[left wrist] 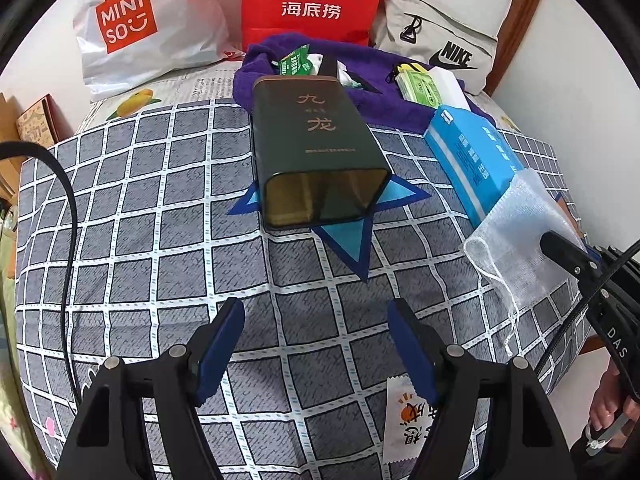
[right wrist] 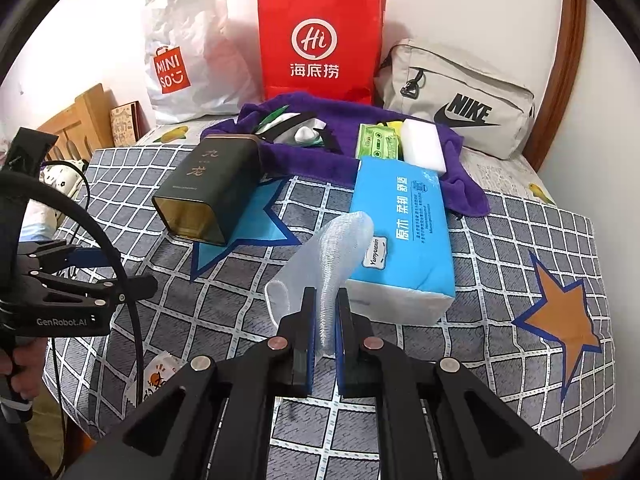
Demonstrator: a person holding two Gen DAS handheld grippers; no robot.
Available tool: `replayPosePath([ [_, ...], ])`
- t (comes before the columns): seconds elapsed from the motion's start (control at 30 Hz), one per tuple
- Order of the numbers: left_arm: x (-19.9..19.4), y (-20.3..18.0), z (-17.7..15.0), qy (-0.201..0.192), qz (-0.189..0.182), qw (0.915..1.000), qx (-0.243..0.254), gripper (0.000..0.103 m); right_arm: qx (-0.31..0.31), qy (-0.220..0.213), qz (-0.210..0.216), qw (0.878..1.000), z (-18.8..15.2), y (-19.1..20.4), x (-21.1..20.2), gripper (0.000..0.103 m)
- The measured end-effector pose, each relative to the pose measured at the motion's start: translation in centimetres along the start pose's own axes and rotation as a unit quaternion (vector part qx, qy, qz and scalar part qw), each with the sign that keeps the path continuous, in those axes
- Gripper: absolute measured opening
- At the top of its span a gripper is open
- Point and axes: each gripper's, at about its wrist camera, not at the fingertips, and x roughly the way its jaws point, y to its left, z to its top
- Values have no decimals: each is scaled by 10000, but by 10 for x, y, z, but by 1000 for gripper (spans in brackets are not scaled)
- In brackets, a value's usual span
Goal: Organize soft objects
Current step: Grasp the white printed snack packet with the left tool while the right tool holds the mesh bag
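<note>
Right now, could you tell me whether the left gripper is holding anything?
No, the left gripper has its jaws spread wide with only the checked bedcover showing between them.

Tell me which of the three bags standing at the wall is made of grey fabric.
The Nike bag, on the right. The red paper bag in the middle and the white Miniso plastic bag on the left are not cloth.

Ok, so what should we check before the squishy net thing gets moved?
1. Right tool shut on the white mesh pouch: ok.
2. Left tool open and holding nothing: ok.
3. Dark tin lying on its side, open end facing us: ok.
4. Tin empty inside: ok, nothing visible.
5. Pouch clear of the blue tissue pack: cannot tell, they overlap.
6. How firmly the pouch is held: cannot tell.
</note>
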Motion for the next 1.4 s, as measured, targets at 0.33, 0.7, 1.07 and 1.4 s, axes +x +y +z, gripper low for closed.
replayPosePath([
  [0.33, 1, -4, -1, 31, -65, 9999, 133, 73, -36, -17, 23, 10000, 0, 4, -3, 8],
  [0.7, 8, -36, -29, 360, -148, 9951, 905, 80, 155, -61, -109, 9998, 1, -15, -9, 8],
  [1.07, 15, -71, -60, 643, 11, 9882, 1390, 89, 462, -196, -324, 9982, 0, -47, -23, 8],
  [1.4, 6, -73, -64, 200, 83, 9911, 1316, 57, 617, -136, -250, 9977, -5, -64, -21, 8],
])
